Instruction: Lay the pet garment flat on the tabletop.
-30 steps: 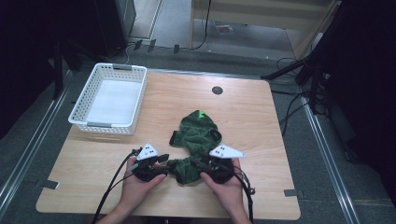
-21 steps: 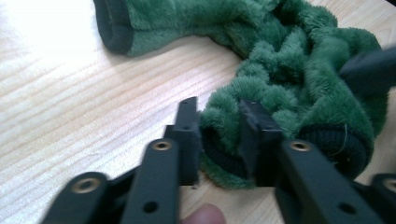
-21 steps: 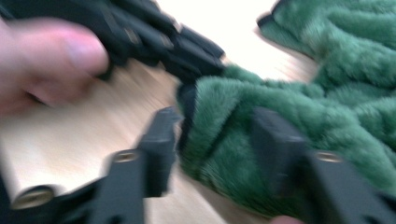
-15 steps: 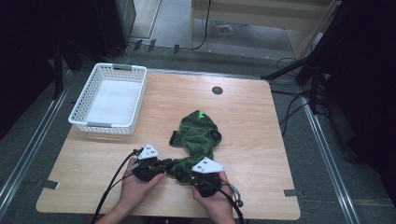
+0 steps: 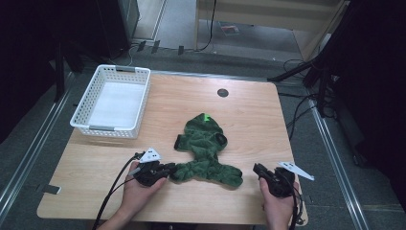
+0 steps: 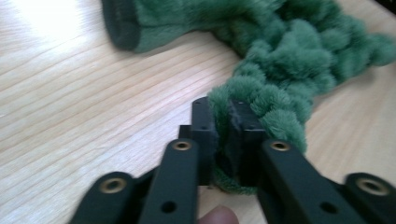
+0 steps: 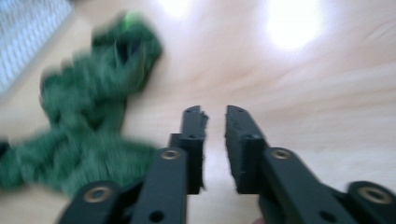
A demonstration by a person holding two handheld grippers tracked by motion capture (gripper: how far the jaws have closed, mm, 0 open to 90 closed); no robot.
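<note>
1. We see the left gripper [image 6: 220, 122] pinching one end of the green fleece garment [image 5: 206, 151], jaws having just eased slightly.
2. The right gripper [image 7: 215, 122], blurred, seems slightly parted and empty, just beside the garment's other end.

A white plastic basket [image 5: 111, 101] with latticed walls sits at the far left corner of a light wooden table [image 5: 249, 120]. A small round dark disc [image 5: 222, 92] lies near the table's far edge. Black cables [image 5: 299, 108] trail across the grey floor [image 5: 33, 158] beyond.
</note>
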